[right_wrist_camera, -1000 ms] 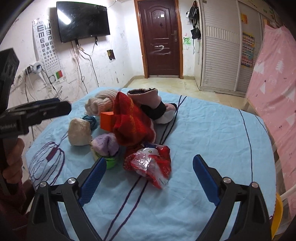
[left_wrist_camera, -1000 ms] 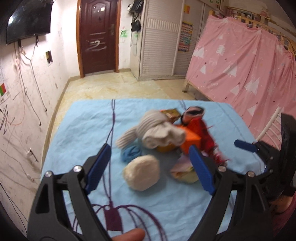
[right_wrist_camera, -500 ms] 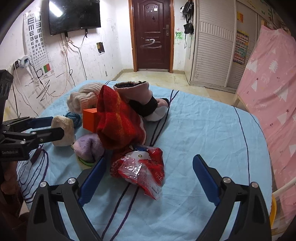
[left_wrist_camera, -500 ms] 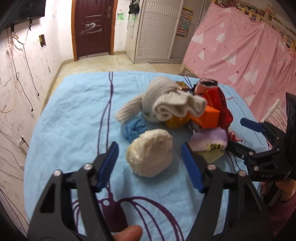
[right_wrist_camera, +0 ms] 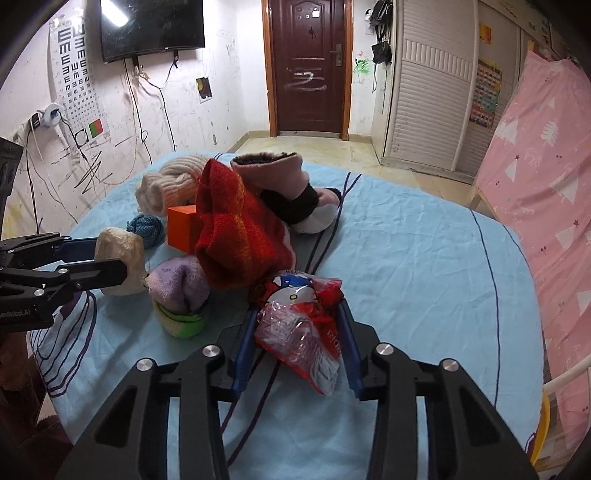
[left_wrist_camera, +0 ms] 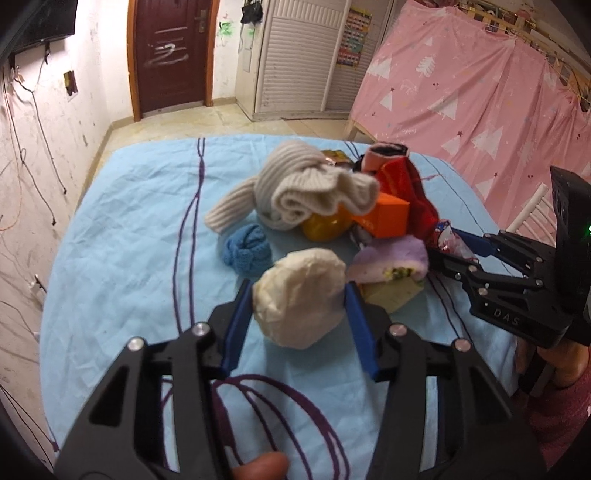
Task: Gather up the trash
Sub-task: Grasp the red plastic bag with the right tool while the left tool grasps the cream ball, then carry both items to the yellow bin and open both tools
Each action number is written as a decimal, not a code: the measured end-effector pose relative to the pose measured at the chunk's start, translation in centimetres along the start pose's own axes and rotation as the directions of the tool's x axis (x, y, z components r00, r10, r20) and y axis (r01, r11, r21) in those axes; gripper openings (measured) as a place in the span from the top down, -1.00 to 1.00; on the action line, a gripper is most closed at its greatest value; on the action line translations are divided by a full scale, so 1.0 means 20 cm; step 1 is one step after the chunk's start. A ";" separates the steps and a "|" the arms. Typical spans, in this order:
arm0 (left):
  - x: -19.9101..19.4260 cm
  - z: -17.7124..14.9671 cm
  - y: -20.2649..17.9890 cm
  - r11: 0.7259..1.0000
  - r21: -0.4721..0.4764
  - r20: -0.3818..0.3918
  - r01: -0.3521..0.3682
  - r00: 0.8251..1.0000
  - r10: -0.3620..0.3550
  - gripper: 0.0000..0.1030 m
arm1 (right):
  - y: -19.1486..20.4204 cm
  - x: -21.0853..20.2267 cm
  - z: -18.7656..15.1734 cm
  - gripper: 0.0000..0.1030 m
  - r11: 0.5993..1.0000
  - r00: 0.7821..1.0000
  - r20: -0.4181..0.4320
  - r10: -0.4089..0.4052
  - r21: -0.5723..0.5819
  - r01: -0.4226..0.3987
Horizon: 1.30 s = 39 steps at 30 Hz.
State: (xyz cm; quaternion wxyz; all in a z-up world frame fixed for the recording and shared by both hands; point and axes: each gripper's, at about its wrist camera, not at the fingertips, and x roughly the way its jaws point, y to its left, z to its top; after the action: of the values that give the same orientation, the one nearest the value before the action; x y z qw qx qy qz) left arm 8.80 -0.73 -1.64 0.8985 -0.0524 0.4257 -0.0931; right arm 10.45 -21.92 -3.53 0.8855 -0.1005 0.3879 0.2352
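The left tongs [left_wrist_camera: 299, 295] stand nearest in the left wrist view, blue pads either side of a cream crumpled wad [left_wrist_camera: 301, 295] that lies on the light blue sheet [left_wrist_camera: 129, 240]. The jaws are closing, and both pads appear to touch the wad's flanks, though blur at the edges makes firm contact hard to confirm. A fingertip [left_wrist_camera: 258, 467] shows at the bottom edge of that view.

In the right wrist view the right tongs [right_wrist_camera: 301, 332] straddle a red and clear plastic wrapper [right_wrist_camera: 301, 325] printed with a cartoon cat. Its jaws are closing too, and the blue pads sit against the wrapper's crinkled sides, with the film bulging out between and past them. The wrapper rests on the sheet, at the near end of a purple stripe.

Just beyond the wad lie a blue knotted cloth [left_wrist_camera: 247, 249] to its left and a lilac knit piece [left_wrist_camera: 391, 258] on a pale green object to its right. Behind these sits the heap: a cream ribbed knit [left_wrist_camera: 303, 195] draped over something yellow, an orange box [left_wrist_camera: 388, 218] beside it, a red woolly cloth [right_wrist_camera: 236, 225] over the box, and a pink fleece boot [right_wrist_camera: 284, 184] at the back.

Farther off are a tiled floor, a dark red door [right_wrist_camera: 308, 66], a wall-mounted television [right_wrist_camera: 153, 27] and a pink curtain [left_wrist_camera: 461, 110] on the right.
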 end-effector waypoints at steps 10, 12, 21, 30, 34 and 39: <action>-0.10 0.00 -0.10 0.999 0.034 0.040 -0.007 0.999 0.006 0.07 | -0.06 -0.14 -0.01 0.33 0.999 0.998 0.064 -0.009 0.032 0.007; -0.11 0.02 -0.13 0.999 0.042 0.046 -0.007 0.999 0.005 0.07 | -0.08 -0.17 -0.02 0.33 0.999 0.997 0.077 -0.013 0.040 0.010; -0.15 0.05 -0.28 0.995 0.098 0.058 0.008 0.998 -0.014 0.07 | -0.20 -0.30 -0.07 0.33 0.996 0.990 0.132 -0.046 0.087 0.035; -0.15 0.11 -0.47 0.987 0.159 0.059 0.025 0.998 -0.035 0.07 | -0.38 -0.44 -0.16 0.33 0.986 0.978 0.181 -0.102 0.152 0.075; -0.15 0.14 -0.57 0.981 0.189 0.062 0.037 0.997 -0.049 0.06 | -0.48 -0.52 -0.21 0.33 0.977 0.970 0.204 -0.135 0.188 0.097; -0.15 0.18 -0.73 0.969 0.238 0.060 0.063 0.995 -0.080 0.06 | -0.61 -0.60 -0.29 0.33 0.963 0.960 0.216 -0.177 0.240 0.124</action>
State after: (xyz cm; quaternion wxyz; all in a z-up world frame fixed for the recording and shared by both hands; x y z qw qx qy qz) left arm 7.89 -14.38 5.47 0.9086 0.0361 0.3783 -0.1734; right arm 5.80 -38.67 1.30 0.9463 -0.0007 0.2953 0.1317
